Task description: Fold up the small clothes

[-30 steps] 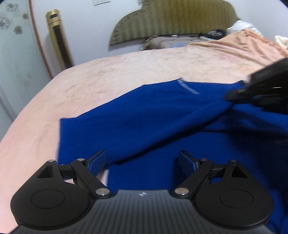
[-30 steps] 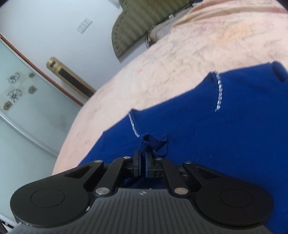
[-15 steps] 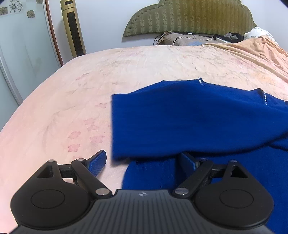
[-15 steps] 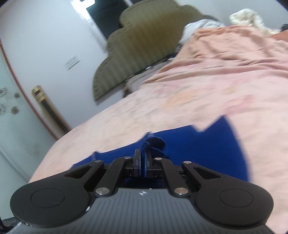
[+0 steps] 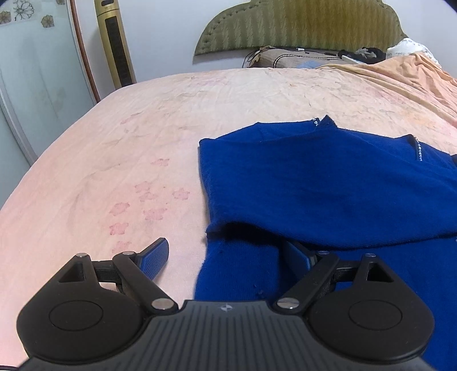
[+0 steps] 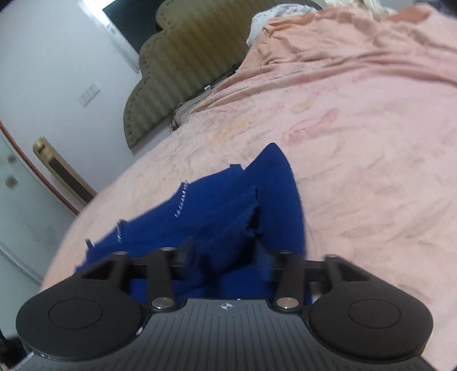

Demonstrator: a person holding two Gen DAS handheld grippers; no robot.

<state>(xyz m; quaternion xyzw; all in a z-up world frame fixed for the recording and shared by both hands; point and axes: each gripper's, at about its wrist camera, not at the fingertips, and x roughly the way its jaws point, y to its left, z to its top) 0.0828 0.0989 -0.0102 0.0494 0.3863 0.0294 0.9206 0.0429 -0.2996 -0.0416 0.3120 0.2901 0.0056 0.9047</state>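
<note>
A dark blue knit garment (image 5: pixel 328 185) lies on the pink bedsheet (image 5: pixel 142 128), with one part folded over the rest and small sparkly trim near its far edge. My left gripper (image 5: pixel 225 256) is open and empty, its jaws either side of the garment's near left edge. In the right wrist view the same garment (image 6: pixel 228 217) lies bunched in front of my right gripper (image 6: pixel 228 254). Its jaws stand wide apart, with a fold of the fabric lying loose between them.
A green padded headboard (image 5: pixel 300 25) and pillows stand at the far end of the bed. An orange blanket (image 5: pixel 400 74) is rumpled at the far right. A gold tower appliance (image 5: pixel 114 42) and a glass door (image 5: pixel 28 85) are to the left.
My right gripper has opened and let go of the blue fabric it was pinching. The folded part has settled over the garment toward the right. My left gripper stayed open.
</note>
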